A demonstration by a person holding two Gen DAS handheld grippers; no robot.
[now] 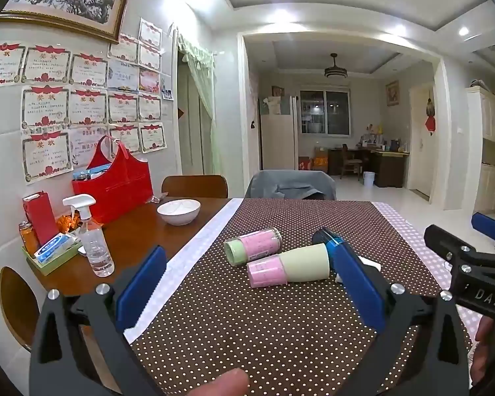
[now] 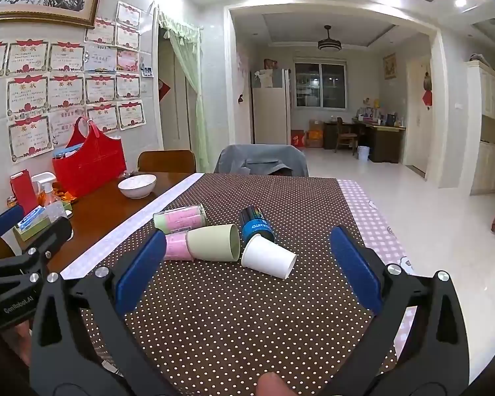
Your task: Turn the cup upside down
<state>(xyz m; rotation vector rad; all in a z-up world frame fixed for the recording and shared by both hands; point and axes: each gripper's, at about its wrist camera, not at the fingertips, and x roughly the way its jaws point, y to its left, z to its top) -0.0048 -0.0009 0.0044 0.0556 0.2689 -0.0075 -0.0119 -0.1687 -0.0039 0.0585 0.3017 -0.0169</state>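
Left gripper point(image 1: 247, 283): spread wide, blue pads apart, holding nothing, hovering low over the dotted cloth.
Right gripper point(image 2: 247, 267): spread wide as well, holding nothing, aimed at the cups from the near edge.
Green cup point(image 2: 214, 242): lying on its side on the counter, mouth turned right, foot pushed into a pink sleeve point(image 2: 179, 247).
White paper cup point(image 2: 269, 257): lying on its side just right of the green cup, mouth toward the lower right, touching or nearly touching the blue can.
Blue can point(image 2: 256, 223): lying on its side behind the white cup.
Clear tube point(image 2: 181, 219): on its side behind the green cup, pink inside, green cap at the left end.
Counter point(image 2: 92, 211): brown wood, covered in the middle by a brown cloth point(image 2: 234, 313) with white dots.
Far left of counter: white bowl point(image 2: 137, 185), spray bottle point(image 1: 94, 241), red bag point(image 2: 89, 161) against the wall.
Beyond counter: chair draped in grey point(image 2: 260, 164).
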